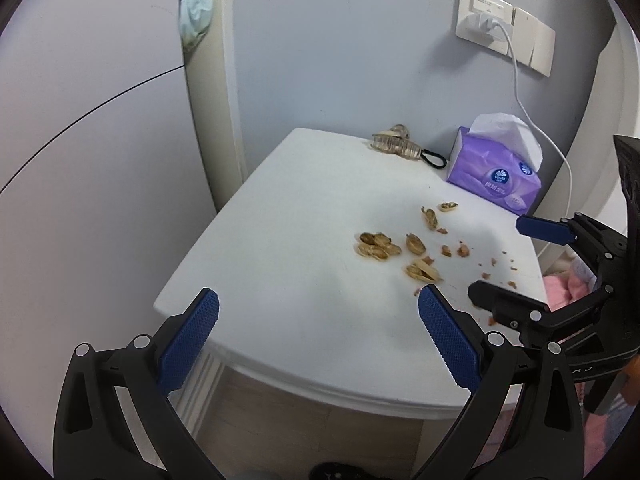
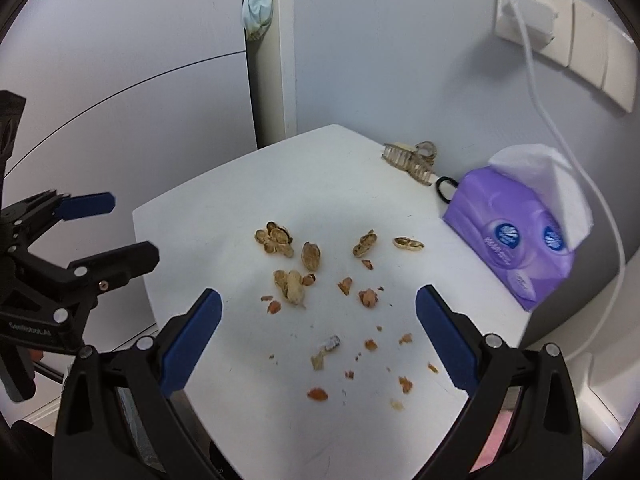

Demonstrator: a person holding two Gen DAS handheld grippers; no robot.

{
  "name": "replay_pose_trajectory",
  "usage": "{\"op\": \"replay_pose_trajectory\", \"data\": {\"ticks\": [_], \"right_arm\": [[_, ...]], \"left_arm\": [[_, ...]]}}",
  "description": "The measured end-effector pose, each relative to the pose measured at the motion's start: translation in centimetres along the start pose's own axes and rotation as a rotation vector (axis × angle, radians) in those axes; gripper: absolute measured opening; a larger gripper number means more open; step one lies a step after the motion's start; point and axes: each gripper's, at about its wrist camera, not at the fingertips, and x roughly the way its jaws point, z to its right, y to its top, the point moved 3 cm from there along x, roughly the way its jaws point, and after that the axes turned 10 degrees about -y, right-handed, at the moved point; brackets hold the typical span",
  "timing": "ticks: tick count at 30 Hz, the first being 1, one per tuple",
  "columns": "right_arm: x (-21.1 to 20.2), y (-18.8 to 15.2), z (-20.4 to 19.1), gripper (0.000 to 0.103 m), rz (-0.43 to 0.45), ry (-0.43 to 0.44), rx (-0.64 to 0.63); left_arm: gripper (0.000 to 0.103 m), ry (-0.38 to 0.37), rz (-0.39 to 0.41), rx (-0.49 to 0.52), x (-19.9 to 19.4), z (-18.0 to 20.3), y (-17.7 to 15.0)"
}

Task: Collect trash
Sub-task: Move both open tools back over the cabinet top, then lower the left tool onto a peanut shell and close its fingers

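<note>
Several peanut shells (image 1: pixel 376 246) (image 2: pixel 276 239) and small reddish skin crumbs (image 2: pixel 318 393) lie scattered on a small white table (image 1: pixel 288 216) (image 2: pixel 224 196). My left gripper (image 1: pixel 318 334) is open and empty above the table's near edge, left of the shells. My right gripper (image 2: pixel 318 334) is open and empty above the crumbs at the table's near side. The right gripper also shows in the left wrist view (image 1: pixel 508 260), and the left gripper shows in the right wrist view (image 2: pixel 120 228), off the table's left edge.
A purple tissue box (image 1: pixel 494 174) (image 2: pixel 520 240) stands at the table's back right by the wall. A clear hair claw clip (image 1: pixel 394 144) (image 2: pixel 410 160) and a black hair tie (image 1: pixel 434 159) lie at the back. A white charger cable (image 1: pixel 520 92) hangs from the wall socket.
</note>
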Motion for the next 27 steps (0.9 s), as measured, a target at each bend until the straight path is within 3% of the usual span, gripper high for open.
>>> {"op": "replay_pose_trajectory", "data": {"ticks": [1,3,11,21,27], "right_arm": [[0.3,0.0,0.0,0.094,-0.002,0.004,-0.004],[0.9,0.0,-0.1,0.078,-0.009,0.020,-0.009],[2.3,0.2,0.0,0.072,-0.027,0.039,-0.009],[3.6,0.7,-1.3,0.070,-0.031,0.066,-0.040],[4.3,0.4,-1.4,0.068,-0.042,0.061,-0.038]], "left_arm": [[0.097,-0.004,0.015,0.013,0.2,-0.1,0.2],[0.097,-0.023,0.014,0.024,1.0,-0.3,0.5],[0.096,-0.113,-0.020,0.080,4.4,-0.3,1.2],[0.076,-0.183,-0.052,0.170,7.0,0.2,1.8],[0.073,-0.230,-0.059,0.197,8.2,0.5,2.1]]}}
